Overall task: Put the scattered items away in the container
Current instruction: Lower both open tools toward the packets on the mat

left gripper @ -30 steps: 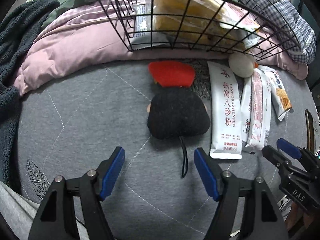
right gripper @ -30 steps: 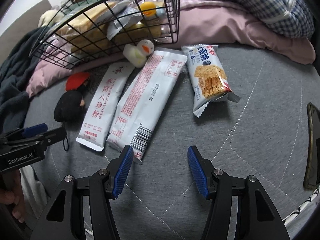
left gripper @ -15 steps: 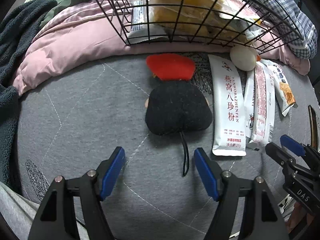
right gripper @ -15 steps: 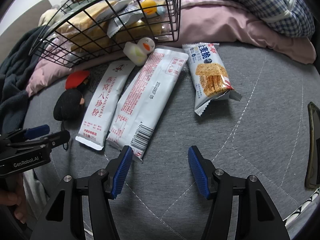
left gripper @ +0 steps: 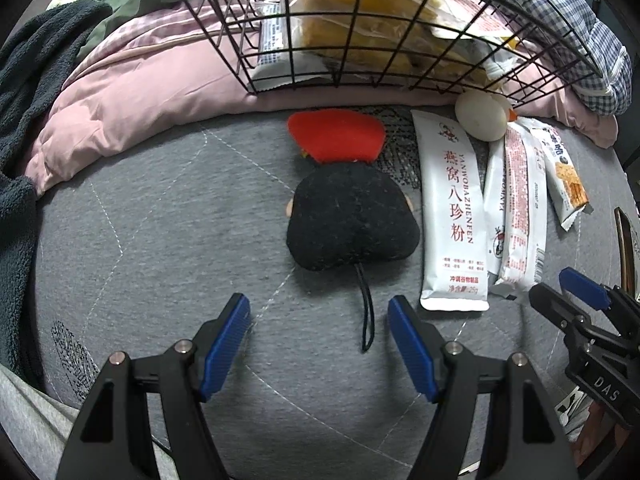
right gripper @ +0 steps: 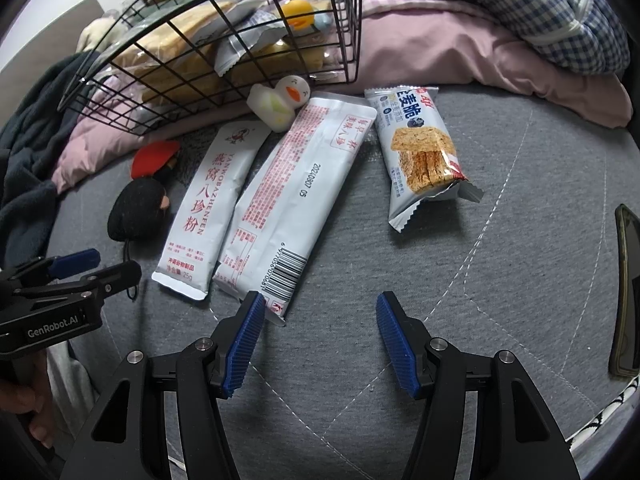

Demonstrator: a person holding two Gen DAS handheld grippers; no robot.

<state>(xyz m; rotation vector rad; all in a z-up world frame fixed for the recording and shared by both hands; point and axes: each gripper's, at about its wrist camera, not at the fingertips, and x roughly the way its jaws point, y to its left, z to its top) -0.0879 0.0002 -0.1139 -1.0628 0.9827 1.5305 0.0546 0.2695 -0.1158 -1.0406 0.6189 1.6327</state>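
Left gripper (left gripper: 319, 322) jaws wide, empty; plush doll (left gripper: 352, 216) just ahead, cord between. Right gripper (right gripper: 320, 322) likewise.

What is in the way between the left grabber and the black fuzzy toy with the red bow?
Nothing visible. The left gripper is open, and only the black plush toy's own cord trails across the grey sheet between them.

A: Left wrist view position?
B: Low, close over the bed (left gripper: 160, 220), facing the wire basket (left gripper: 360, 40).
A: Right wrist view?
B: Similar, further right. Both share the white sachet (left gripper: 452, 216) (right gripper: 212, 204).
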